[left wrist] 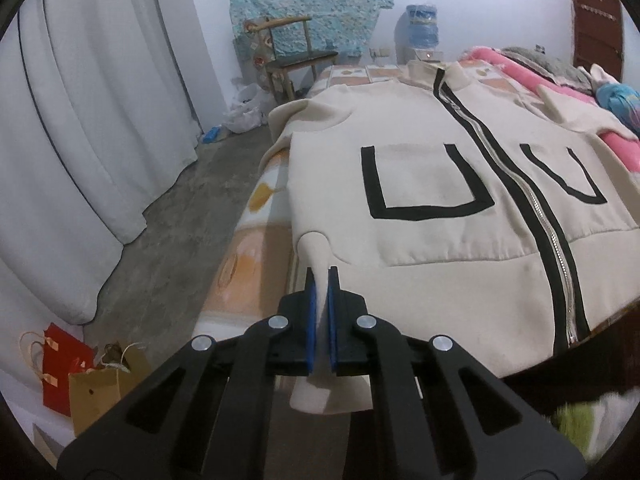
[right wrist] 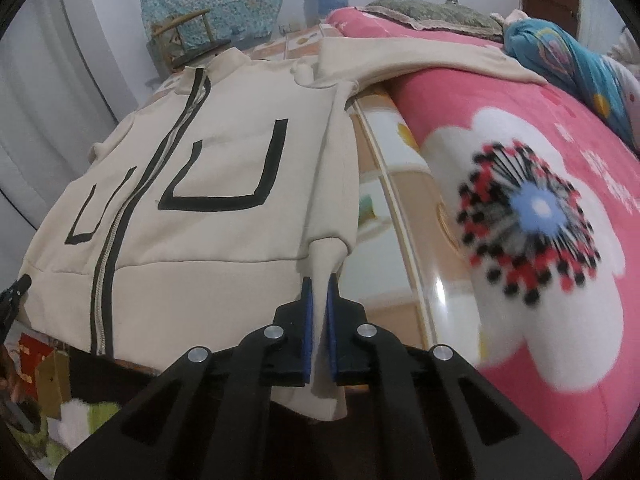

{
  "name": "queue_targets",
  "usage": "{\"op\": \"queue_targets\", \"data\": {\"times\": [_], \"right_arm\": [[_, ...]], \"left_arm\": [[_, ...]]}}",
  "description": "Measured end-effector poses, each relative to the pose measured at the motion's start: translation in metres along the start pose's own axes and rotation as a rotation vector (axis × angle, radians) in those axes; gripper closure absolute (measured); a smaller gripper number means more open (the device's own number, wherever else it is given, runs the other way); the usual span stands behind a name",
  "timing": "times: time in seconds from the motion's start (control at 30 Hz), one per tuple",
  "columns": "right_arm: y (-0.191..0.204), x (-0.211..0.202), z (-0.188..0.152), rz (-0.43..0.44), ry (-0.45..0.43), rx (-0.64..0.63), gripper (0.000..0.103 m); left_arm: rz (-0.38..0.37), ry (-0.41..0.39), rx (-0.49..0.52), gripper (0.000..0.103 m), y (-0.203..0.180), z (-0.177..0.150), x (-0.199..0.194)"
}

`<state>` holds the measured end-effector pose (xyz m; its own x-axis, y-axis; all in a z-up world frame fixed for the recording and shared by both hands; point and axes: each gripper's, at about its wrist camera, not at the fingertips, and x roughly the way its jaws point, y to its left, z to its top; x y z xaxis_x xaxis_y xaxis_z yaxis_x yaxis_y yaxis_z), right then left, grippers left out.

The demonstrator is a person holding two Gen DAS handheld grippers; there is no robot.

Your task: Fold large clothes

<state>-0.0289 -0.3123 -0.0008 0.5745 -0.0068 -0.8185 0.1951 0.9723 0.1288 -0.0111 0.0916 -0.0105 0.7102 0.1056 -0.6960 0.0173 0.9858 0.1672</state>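
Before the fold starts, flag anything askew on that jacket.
The cream jacket lies flat and zipped, but one sleeve trails up over the pink blanket. The left gripper and right gripper each pinch a hem corner.

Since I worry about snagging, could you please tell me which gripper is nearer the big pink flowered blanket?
Right. The right gripper, shut on the cream zip-up jacket's hem corner, is beside the pink flowered blanket. The left gripper pinches the opposite hem corner, at the bed's far side.
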Motion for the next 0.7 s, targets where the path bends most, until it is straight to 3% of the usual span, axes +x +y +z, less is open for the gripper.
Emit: {"op": "queue_targets", "data": {"times": [0.2,0.37,0.47,0.5,0.67,0.7], "right_arm": [[-0.01,-0.02,-0.031,0.015,0.038,0.026,0.096],[-0.012,-0.036,-0.032,-0.024,0.023,-0.006,0.086],[0.004,-0.048,-0.021,-0.03,-0.037,-0.066,0.065],[0.013,-0.049,-0.015,-0.013,-0.057,-0.086,0.057],[0.07,-0.026,0.019,0.078,-0.088,-0.175,0.037],[0.085,-0.017,0.025,0.086,-0.093,-0.203,0.029]], "left_arm": [[-0.023,0.073,-0.009,0.097,0.009,-0.031,-0.021],[-0.066,0.105,-0.066,0.09,0.027,-0.034,-0.019],[-0.079,0.08,-0.1,0.089,0.034,-0.02,-0.016],[-0.078,0.065,-0.097,0.085,0.034,-0.017,-0.016],[-0.087,0.033,-0.094,0.061,0.015,0.014,0.006],[-0.09,0.03,-0.097,0.055,0.011,0.018,0.01]]}}
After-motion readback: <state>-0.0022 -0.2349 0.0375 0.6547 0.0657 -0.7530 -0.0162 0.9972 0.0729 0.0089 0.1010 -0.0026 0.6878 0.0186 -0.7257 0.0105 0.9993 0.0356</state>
